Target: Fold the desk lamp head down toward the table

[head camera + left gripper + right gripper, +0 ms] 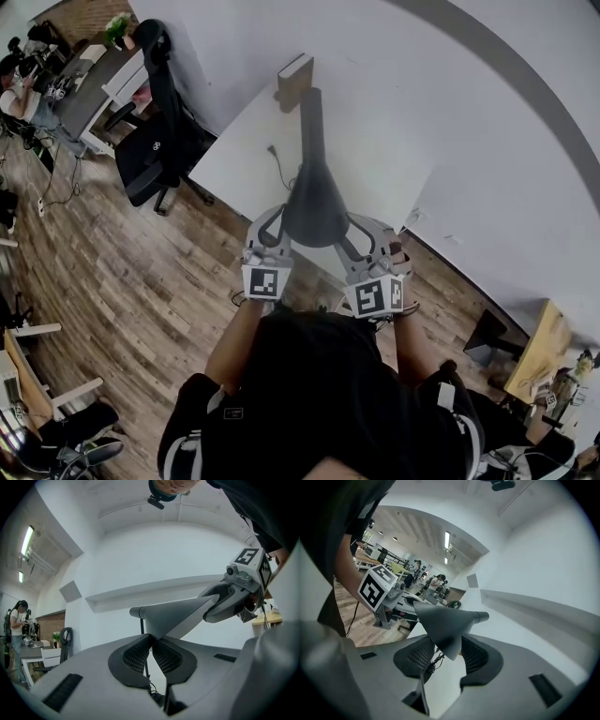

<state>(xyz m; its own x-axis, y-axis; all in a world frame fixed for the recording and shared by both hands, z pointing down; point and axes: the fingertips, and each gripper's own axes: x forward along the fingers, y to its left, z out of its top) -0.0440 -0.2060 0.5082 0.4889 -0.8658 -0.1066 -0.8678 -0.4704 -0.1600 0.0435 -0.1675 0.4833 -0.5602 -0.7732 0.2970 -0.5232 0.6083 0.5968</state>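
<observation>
The desk lamp's dark grey cone-shaped head (314,202) hangs over the white table (234,159), and its arm (311,122) runs away toward the wall. My left gripper (272,230) is shut on the head's left rim; in the left gripper view its pads (140,653) pinch the thin edge of the lamp head (178,616). My right gripper (361,234) stands open at the right rim. In the right gripper view the lamp head (443,623) pokes between the spread jaws (446,656), and neither pad presses on it.
A wooden box (293,80) stands at the table's far edge by the wall. A cable (278,169) lies on the table. A black office chair (155,141) is left of the table, with desks and people beyond. A wooden table (539,352) is at the right.
</observation>
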